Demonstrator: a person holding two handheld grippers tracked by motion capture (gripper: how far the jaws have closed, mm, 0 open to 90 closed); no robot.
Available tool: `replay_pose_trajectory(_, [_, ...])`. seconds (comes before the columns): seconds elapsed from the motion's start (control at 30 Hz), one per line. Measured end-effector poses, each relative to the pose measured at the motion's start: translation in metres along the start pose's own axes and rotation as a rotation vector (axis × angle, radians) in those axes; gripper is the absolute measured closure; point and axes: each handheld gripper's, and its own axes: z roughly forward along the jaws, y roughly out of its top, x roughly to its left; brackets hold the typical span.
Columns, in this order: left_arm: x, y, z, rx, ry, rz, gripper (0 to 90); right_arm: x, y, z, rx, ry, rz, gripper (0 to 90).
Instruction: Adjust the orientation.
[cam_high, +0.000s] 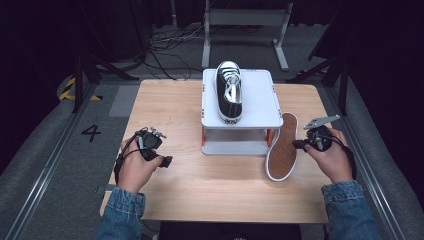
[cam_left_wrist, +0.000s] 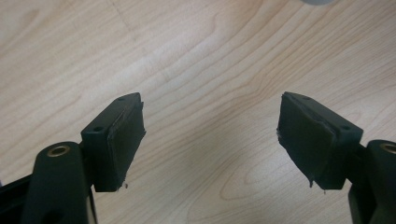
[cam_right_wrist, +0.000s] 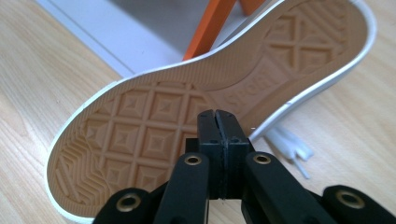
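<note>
The right gripper (cam_right_wrist: 219, 116) has its fingers pressed together just beside the tipped shoe (cam_high: 281, 146) (sole facing it) on the surface (cam_high: 220, 185); the left gripper (cam_left_wrist: 210, 135) fingers stand spread.

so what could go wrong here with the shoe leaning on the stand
The tipped shoe rests on its side, sole out, propped against the white stand. The right claw is shut with nothing between its jaws, right in front of the sole; a push could slide the shoe or topple it flat. Its loose laces lie beside the claw and might snag.
</note>
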Motion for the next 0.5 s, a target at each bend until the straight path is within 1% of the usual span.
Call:
replay_pose_trajectory(0.03, [0.0, 0.0, 0.0, 0.0, 0.0, 0.0, 23.2, 0.0, 0.0, 0.0, 0.0, 0.0, 0.0, 90.0])
replay_pose_trajectory(0.07, [0.001, -0.002, 0.005, 0.025, -0.006, 0.01, 23.0, -0.001, -0.001, 0.006, 0.034, 0.001, -0.002, 90.0])
replay_pose_trajectory(0.1, [0.001, -0.002, 0.005, 0.025, -0.006, 0.01, 22.9, -0.001, -0.001, 0.006, 0.034, 0.001, -0.002, 90.0])
replay_pose_trajectory(0.13, [0.0, -0.002, 0.009, 0.033, -0.008, 0.015, 22.7, -0.002, -0.004, 0.007, 0.05, -0.01, -0.002, 90.0])
replay_pose_trajectory(0.17, [0.0, -0.002, 0.009, 0.033, -0.008, 0.015, 22.5, -0.002, -0.004, 0.007, 0.05, -0.01, -0.002, 90.0])
replay_pose_trajectory(0.2, [0.0, -0.002, 0.012, 0.035, -0.046, 0.018, 22.6, -0.003, -0.007, 0.009, 0.066, -0.027, -0.004, 90.0])
replay_pose_trajectory(0.23, [0.0, -0.002, 0.012, 0.035, -0.046, 0.018, 23.2, -0.003, -0.007, 0.009, 0.066, -0.027, -0.004, 90.0])
replay_pose_trajectory(0.27, [-0.001, -0.002, 0.014, 0.03, -0.086, 0.01, 23.7, -0.006, -0.014, 0.014, 0.115, -0.05, 0.004, 90.0])
replay_pose_trajectory(0.3, [-0.001, -0.002, 0.014, 0.028, -0.107, 0.007, 23.7, -0.006, -0.014, 0.014, 0.115, -0.05, 0.004, 90.0])
replay_pose_trajectory(0.33, [0.0, -0.002, 0.017, 0.021, -0.125, 0.002, 23.5, -0.01, -0.022, 0.018, 0.157, -0.079, 0.02, 90.0])
replay_pose_trajectory(0.4, [0.001, -0.001, 0.02, 0.024, -0.114, 0.011, 22.8, -0.014, -0.027, 0.018, 0.163, -0.091, 0.043, 90.0])
replay_pose_trajectory(0.43, [0.001, -0.001, 0.02, 0.024, -0.114, 0.011, 22.5, -0.014, -0.027, 0.018, 0.163, -0.091, 0.043, 90.0])
replay_pose_trajectory(0.47, [0.003, -0.001, 0.023, 0.028, -0.104, 0.014, 22.5, -0.018, -0.032, 0.017, 0.154, -0.087, 0.059, 88.0])
replay_pose_trajectory(0.5, [0.003, -0.001, 0.023, 0.028, -0.104, 0.014, 22.3, -0.018, -0.032, 0.017, 0.154, -0.087, 0.059, 88.0])
